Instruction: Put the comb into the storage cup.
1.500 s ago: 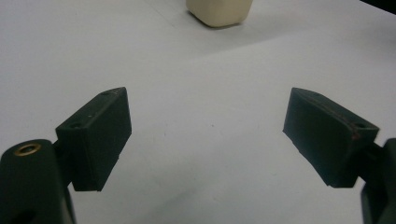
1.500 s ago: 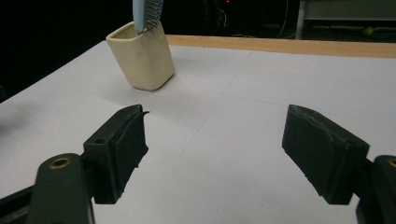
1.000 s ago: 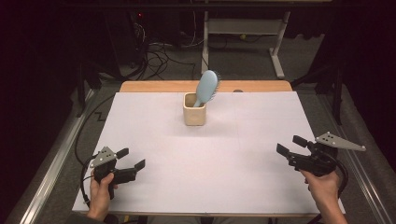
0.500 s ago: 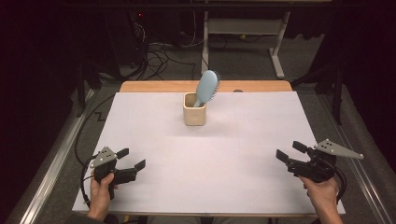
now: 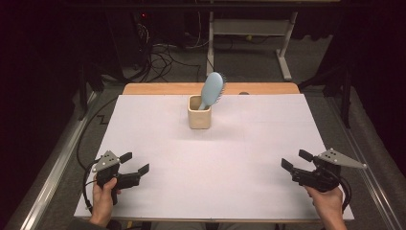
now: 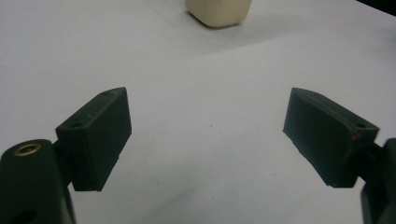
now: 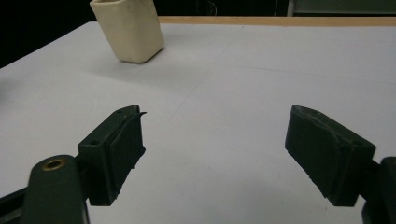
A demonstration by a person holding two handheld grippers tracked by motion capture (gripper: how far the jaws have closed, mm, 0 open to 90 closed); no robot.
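Observation:
A cream square cup stands on the white table toward the back middle, with a light blue hairbrush leaning upright in it. My left gripper rests near the front left corner, open, with nothing between its jaws. My right gripper sits near the front right edge, also open and empty. The cup appears far ahead in the left gripper view, beyond that gripper. In the right gripper view the cup stands at the upper left, well past the right gripper.
A wooden strip runs along the table's far edge. Behind it lie floor cables and a grey metal frame. Metal rails flank the table on both sides.
My right gripper has drifted slightly toward the front edge and a little inward. The left gripper, cup and brush are as before.

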